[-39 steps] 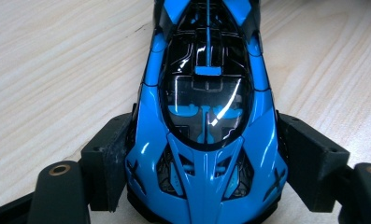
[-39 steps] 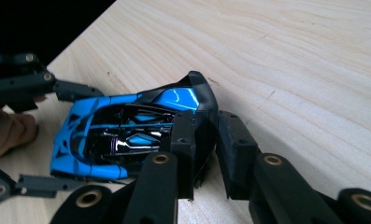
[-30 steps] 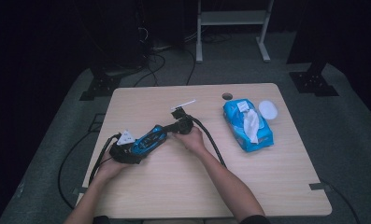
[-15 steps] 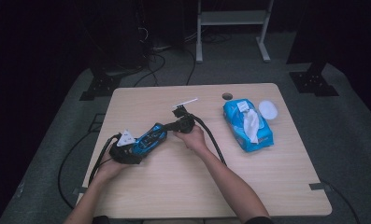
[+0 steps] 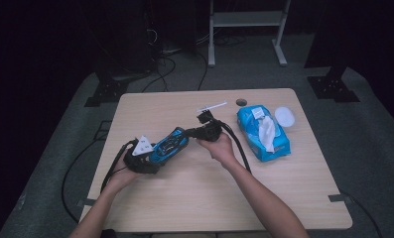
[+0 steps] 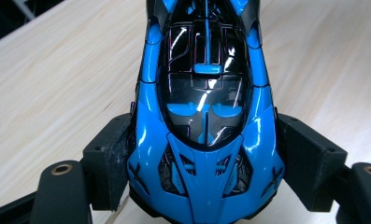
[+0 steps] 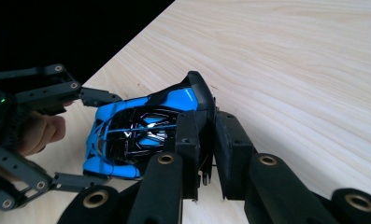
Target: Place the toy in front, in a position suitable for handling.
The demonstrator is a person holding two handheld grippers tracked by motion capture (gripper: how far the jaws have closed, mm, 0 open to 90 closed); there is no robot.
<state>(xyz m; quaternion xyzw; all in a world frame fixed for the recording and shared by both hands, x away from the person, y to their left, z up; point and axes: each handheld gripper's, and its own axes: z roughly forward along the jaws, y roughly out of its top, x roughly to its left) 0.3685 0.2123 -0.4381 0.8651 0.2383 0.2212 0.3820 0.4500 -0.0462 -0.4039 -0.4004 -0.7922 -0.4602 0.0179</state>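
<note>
A glossy blue and black toy car (image 5: 170,144) is held just above the table (image 5: 194,198) between both grippers. My left gripper (image 5: 161,151) is shut on it; in the left gripper view its pads (image 6: 114,156) press against both sides of the toy car (image 6: 205,107). My right gripper (image 5: 200,132) is shut on the car's other end. In the right gripper view, my right gripper (image 7: 214,136) has its jaws pinching the black raised end of the car (image 7: 141,130). The left gripper (image 7: 87,140) shows beyond it, clasping the car's far end.
A blue pack of wipes (image 5: 262,133) with a white wipe sticking out lies to the right on the table. A round white lid (image 5: 284,116) sits beside it. Behind the grippers lie a thin white stick (image 5: 212,106) and a dark cable hole (image 5: 241,102). Black cables trail off the table's left edge.
</note>
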